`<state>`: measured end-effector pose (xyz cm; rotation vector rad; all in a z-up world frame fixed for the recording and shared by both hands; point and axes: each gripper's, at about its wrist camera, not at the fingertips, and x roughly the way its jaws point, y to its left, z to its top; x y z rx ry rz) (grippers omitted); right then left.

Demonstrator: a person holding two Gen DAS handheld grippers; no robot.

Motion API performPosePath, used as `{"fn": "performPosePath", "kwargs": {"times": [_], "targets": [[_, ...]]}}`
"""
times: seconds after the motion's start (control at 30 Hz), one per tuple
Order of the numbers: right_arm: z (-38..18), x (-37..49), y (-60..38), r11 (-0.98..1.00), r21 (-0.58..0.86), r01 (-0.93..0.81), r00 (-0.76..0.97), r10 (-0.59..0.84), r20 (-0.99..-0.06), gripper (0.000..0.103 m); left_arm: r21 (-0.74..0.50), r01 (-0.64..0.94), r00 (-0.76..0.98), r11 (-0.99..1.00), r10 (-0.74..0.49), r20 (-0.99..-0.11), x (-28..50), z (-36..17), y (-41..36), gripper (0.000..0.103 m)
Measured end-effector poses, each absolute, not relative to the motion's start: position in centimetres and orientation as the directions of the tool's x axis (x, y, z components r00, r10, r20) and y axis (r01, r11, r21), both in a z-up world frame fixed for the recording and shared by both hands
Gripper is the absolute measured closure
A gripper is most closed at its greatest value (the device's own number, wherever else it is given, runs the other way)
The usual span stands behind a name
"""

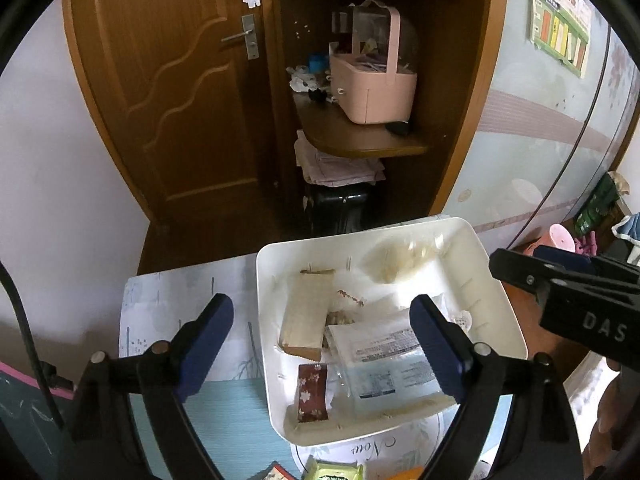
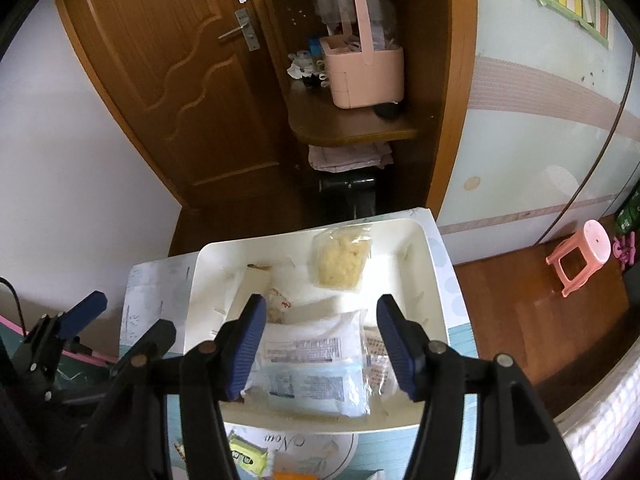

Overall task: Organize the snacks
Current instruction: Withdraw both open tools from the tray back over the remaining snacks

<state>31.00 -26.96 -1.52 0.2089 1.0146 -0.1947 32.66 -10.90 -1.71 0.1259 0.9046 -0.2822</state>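
Observation:
A white tray point(image 1: 272, 320) point(image 2: 200, 280) stands on the table. In it lie a large white and blue packet point(image 1: 380, 364) point(image 2: 312, 364), a long tan packet point(image 1: 306, 316), a dark red packet point(image 1: 312, 392) and a clear bag of yellowish snack point(image 2: 340, 268). My left gripper point(image 1: 322, 344) hangs wide open over the tray's left half with nothing between its pads. My right gripper point(image 2: 320, 344) stands open above the white and blue packet, which lies in the tray below it. One of its fingers point(image 1: 520, 276) shows over the tray's right rim.
A green packet point(image 1: 336, 472) point(image 2: 248, 456) and other snacks lie on the patterned tablecloth in front of the tray. Beyond the table's far edge are a wooden door and a shelf with a pink basket point(image 1: 372, 88). A pink stool point(image 2: 584, 256) stands on the floor at right.

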Motion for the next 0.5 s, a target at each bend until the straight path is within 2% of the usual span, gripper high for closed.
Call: {"fn": "performPosePath", "kwargs": {"times": [0.5], "targets": [[1.3, 25.2, -25.3, 0.973, 0.138, 0.186, 0.553, 0.012, -0.833, 0.045, -0.034, 0.265, 0.603, 0.964, -0.194, -0.774, 27.5, 1.1, -9.9, 0.014]]}}
